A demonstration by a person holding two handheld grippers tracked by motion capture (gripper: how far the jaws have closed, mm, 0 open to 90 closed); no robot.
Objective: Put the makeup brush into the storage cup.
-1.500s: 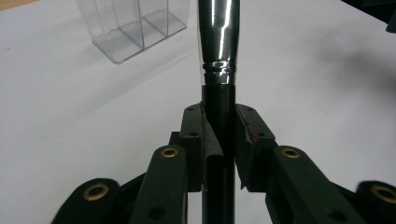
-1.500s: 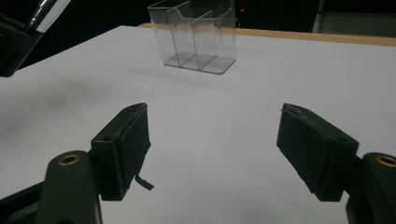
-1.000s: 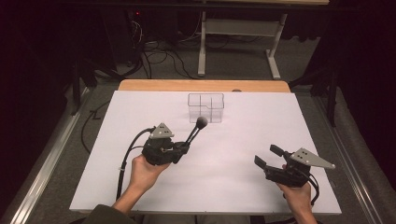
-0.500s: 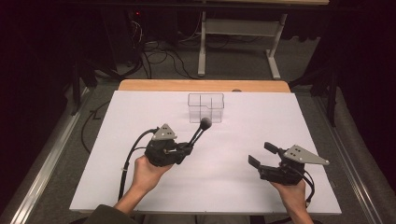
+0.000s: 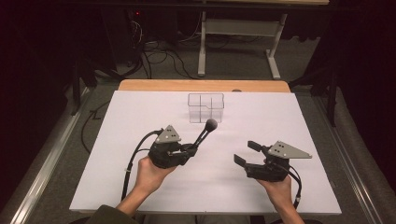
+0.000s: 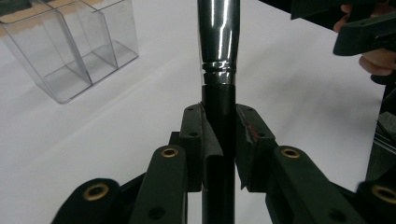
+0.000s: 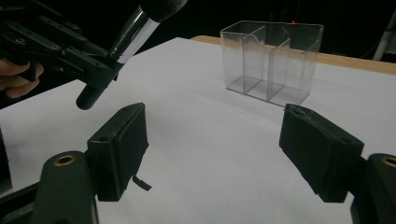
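Note:
A makeup brush (image 5: 203,134) with a black handle, silver ferrule and dark round head slants up and to the right from my left gripper (image 5: 191,148). In the left gripper view the jaws of the left gripper (image 6: 218,135) are shut on the brush's (image 6: 218,46) black handle. My right gripper (image 5: 243,152) hovers to the right, jaws pointing left toward the brush. In the right gripper view my right gripper (image 7: 215,140) is open; its jaws have just been closing a little, with nothing between them. The brush (image 7: 135,32) hangs ahead to the upper left.
A clear plastic organizer (image 5: 206,107) with several compartments stands upright at the back middle of the white table (image 5: 140,196). A wooden strip (image 5: 201,85) runs along the far edge. Beyond it lie floor cables and metal legs (image 5: 202,46).
My right gripper has moved left and slightly up, toward the brush. The left gripper has stayed almost in place, still gripping the brush.

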